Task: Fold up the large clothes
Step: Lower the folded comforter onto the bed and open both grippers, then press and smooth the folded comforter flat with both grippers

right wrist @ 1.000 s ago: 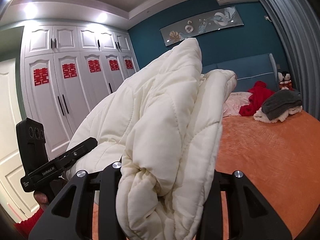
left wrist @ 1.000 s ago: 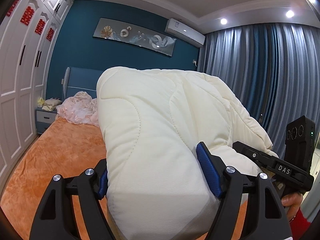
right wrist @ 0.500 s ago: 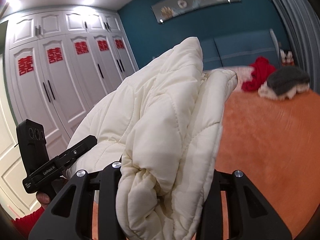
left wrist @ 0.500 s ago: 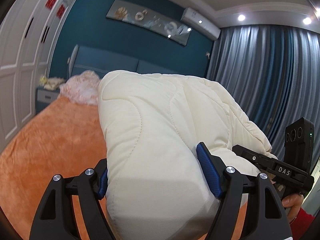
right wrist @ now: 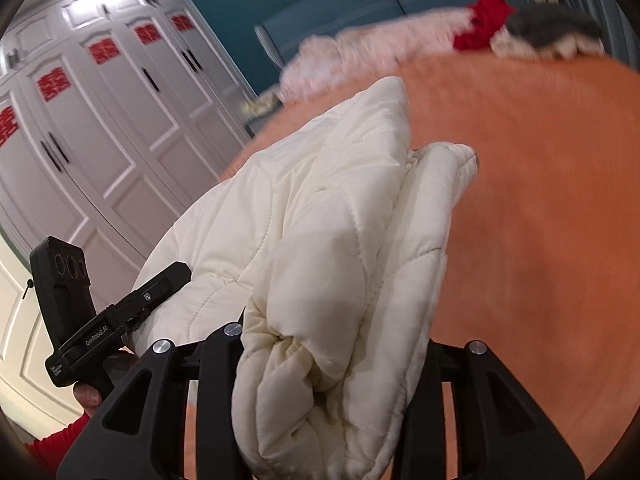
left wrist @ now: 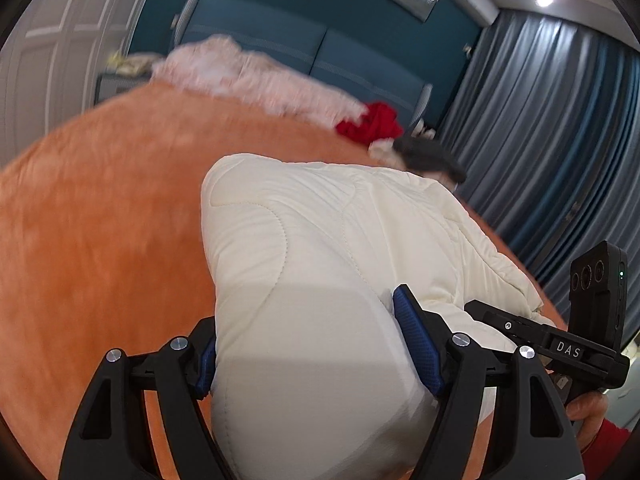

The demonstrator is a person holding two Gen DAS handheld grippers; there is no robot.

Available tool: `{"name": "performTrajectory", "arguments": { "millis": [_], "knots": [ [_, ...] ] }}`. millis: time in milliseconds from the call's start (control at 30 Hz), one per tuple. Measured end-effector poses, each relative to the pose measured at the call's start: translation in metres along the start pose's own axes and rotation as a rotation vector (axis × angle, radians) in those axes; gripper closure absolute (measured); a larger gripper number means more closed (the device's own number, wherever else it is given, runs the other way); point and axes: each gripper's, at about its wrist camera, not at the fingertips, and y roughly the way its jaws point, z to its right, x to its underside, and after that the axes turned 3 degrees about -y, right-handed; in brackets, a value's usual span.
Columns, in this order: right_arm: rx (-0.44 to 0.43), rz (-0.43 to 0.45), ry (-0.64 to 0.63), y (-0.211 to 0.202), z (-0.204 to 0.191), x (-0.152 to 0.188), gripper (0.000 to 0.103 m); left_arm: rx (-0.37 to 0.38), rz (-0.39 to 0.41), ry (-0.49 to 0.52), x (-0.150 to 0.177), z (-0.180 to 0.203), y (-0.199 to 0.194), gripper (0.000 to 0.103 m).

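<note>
A cream quilted padded coat fills the middle of both views, bunched and stretched between the two grippers above the orange bed. My left gripper is shut on a thick wad of the coat between its blue pads. My right gripper is shut on folded layers of the same coat; its fingertips are hidden by fabric. Each gripper shows in the other's view, the right one and the left one.
At the head of the bed lie a pink fluffy blanket, a red garment and a grey and white item. White wardrobes stand on the left side. Blue-grey curtains hang on the right.
Both grippers have tilted downward with the coat still held. The views now look down on the bed instead of at the wall and ceiling. The background is blurred by motion.
</note>
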Motion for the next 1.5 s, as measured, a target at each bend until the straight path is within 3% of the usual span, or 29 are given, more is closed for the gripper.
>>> {"name": "performTrajectory", "arguments": {
  "millis": [67,233,333,500,600,833,933,1000,1100,1200,1500],
  "knots": [
    [0.015,-0.049,0.044,0.012,0.009,0.02,0.064,-0.023,-0.048,-0.018,0.018,-0.01,0.01,0.031],
    [0.025,-0.052,0.15,0.011,0.022,0.042,0.04,-0.058,-0.07,0.01,0.039,-0.015,0.009,0.029],
    [0.054,-0.066,0.193,-0.015,0.025,0.045,0.038,-0.105,-0.076,0.018,0.031,-0.013,-0.008,0.029],
    [0.155,-0.029,0.117,-0.065,0.017,0.045,0.033,-0.24,-0.057,0.095,0.014,-0.002,-0.049,0.029],
    [0.195,0.014,0.036,-0.083,-0.004,0.03,0.041,-0.342,-0.035,0.112,-0.009,0.014,-0.061,0.029],
    [0.274,0.089,-0.179,-0.061,-0.065,-0.024,0.071,-0.383,-0.016,0.124,-0.054,0.051,-0.032,0.035],
    [0.295,0.093,-0.181,-0.035,-0.071,-0.044,0.079,-0.394,-0.054,0.111,-0.066,0.053,-0.002,0.052],
    [0.311,0.084,-0.179,-0.018,-0.069,-0.052,0.08,-0.405,-0.092,0.091,-0.071,0.048,0.022,0.069],
    [0.334,0.066,-0.178,0.008,-0.061,-0.061,0.083,-0.421,-0.137,0.074,-0.074,0.038,0.053,0.084],
    [0.356,0.041,-0.162,0.032,-0.048,-0.07,0.085,-0.441,-0.161,0.07,-0.073,0.032,0.076,0.094],
    [0.358,-0.075,-0.093,0.087,-0.006,-0.051,0.09,-0.461,-0.202,0.065,-0.056,0.018,0.124,0.095]
  ]
}}
